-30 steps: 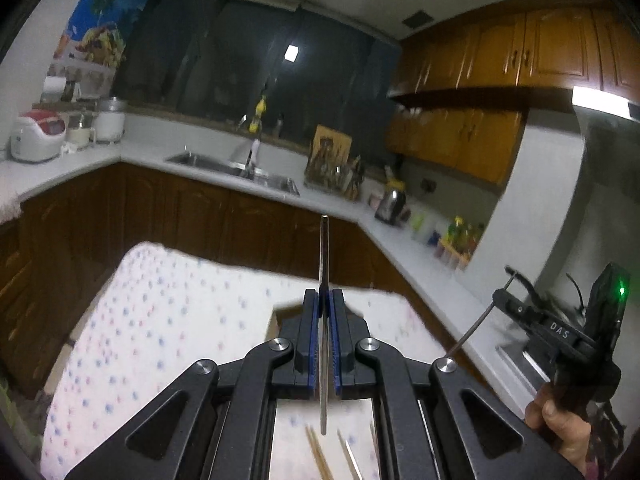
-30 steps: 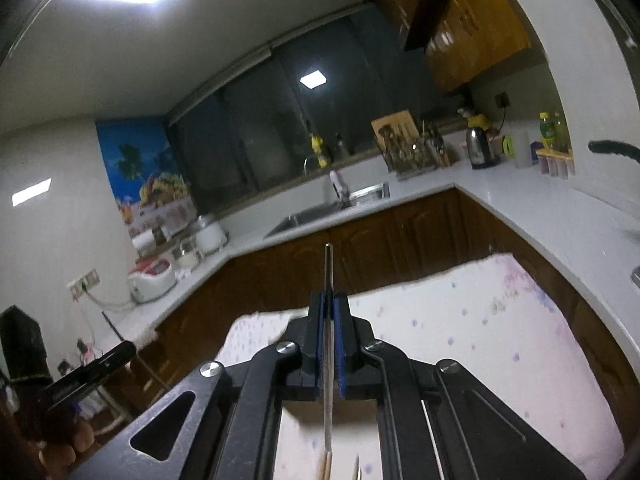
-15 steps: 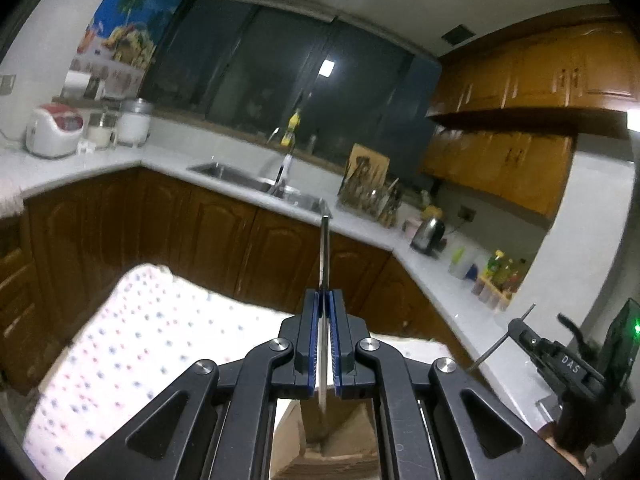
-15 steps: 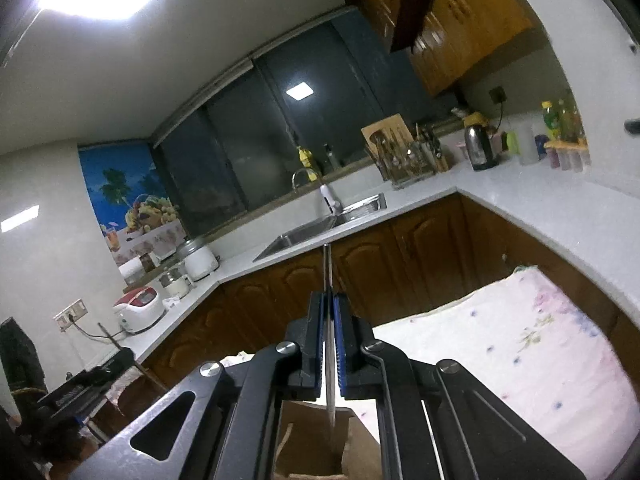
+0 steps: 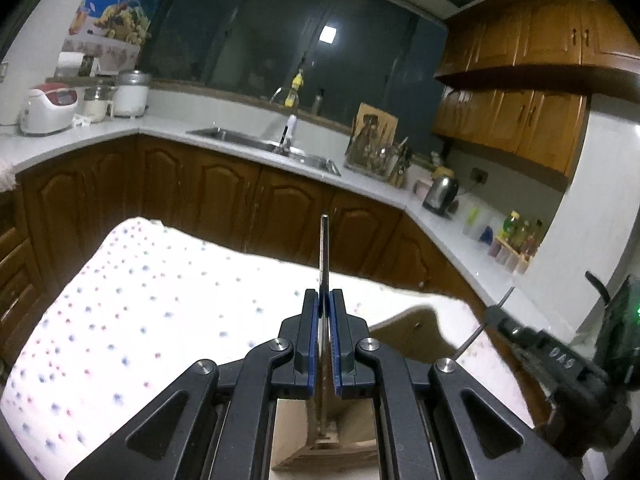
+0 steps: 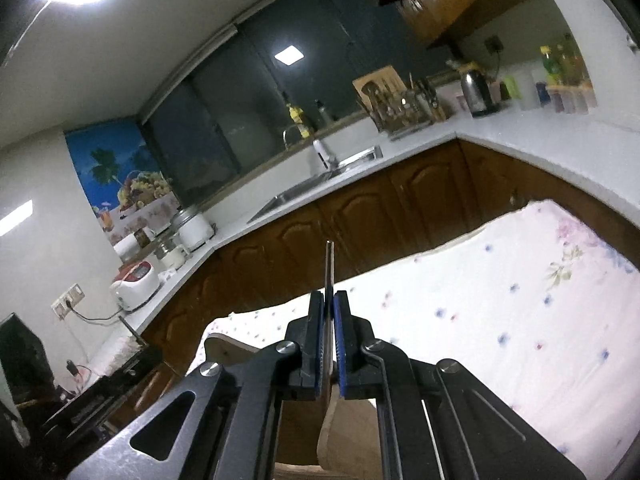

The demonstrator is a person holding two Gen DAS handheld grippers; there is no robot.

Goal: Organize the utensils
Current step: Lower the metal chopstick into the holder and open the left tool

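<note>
You have each gripper, left (image 5: 324, 336) and right (image 6: 329, 340), clamped on an upright metal utensil (image 5: 324, 252), long axis vertical, directly above the wooden box (image 5: 320, 436) on the spotted cloth (image 5: 140, 312).

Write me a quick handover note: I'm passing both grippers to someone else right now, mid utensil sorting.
Left gripper: shut on a thin metal utensil, edge-on, so its type is unclear.
Right gripper: shut on a second thin metal utensil, also edge-on.
Both hang over the wooden holder on the dotted tablecloth; each piece's lower end reaches down toward the holder's opening.
Done: both utensils picked up and brought above the holder.
Left: lower them in, open the jaws, withdraw. Whether more utensils wait on the table is not visible.
</note>
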